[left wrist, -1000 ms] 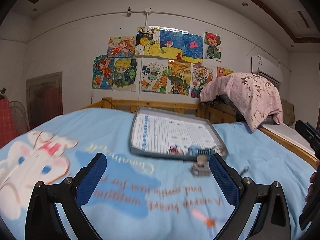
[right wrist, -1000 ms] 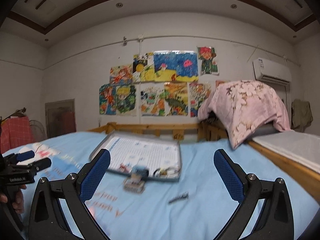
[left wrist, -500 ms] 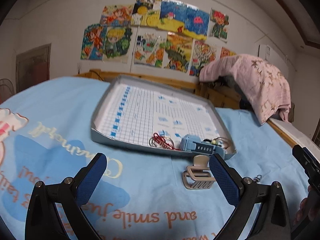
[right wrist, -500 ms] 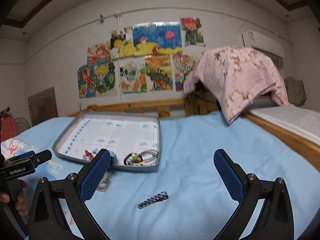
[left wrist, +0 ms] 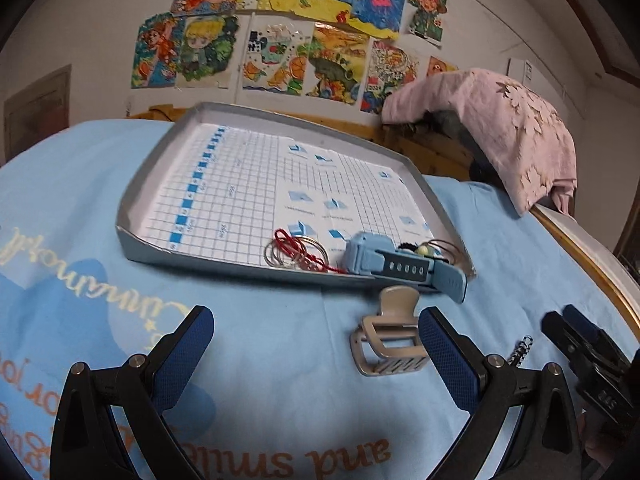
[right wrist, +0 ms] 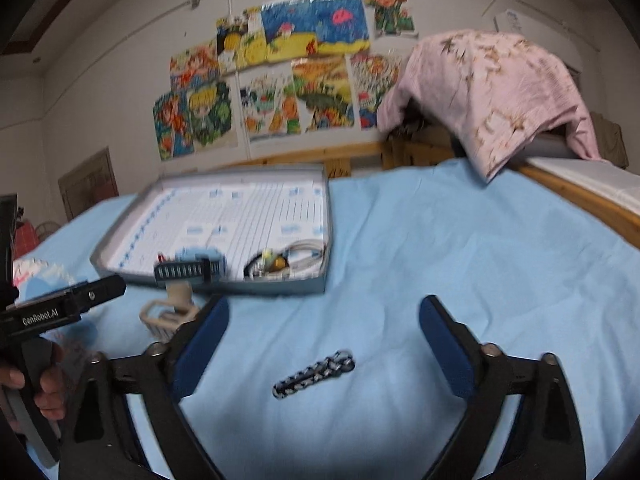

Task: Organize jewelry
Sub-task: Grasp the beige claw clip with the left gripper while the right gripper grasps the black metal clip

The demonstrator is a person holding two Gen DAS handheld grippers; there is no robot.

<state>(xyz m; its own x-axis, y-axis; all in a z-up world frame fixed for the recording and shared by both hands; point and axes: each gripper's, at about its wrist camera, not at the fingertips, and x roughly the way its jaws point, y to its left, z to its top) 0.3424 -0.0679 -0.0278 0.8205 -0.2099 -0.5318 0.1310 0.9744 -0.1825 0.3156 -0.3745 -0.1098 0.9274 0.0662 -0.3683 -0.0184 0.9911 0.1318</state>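
Light blue bedsheet (left wrist: 280, 340), grey tray (left wrist: 132, 236) with blue-and-white grid lining, beige hair clip (left wrist: 390, 344), pink flowery cloth (left wrist: 500, 128).

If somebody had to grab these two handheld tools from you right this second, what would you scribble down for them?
Left tool: open, empty, pointed at the bed just short of the beige hair claw.
Right tool: open, nothing gripped; its jaws have just been closing, with the small dark chain piece lying on the sheet between them, untouched.
Grey tray on the blue sheet already holds the thin rings with red cord, the blue watch, whose strap hangs over the near rim, and a beaded piece.
Left to do: the hair claw and the chain piece still lie outside the tray.
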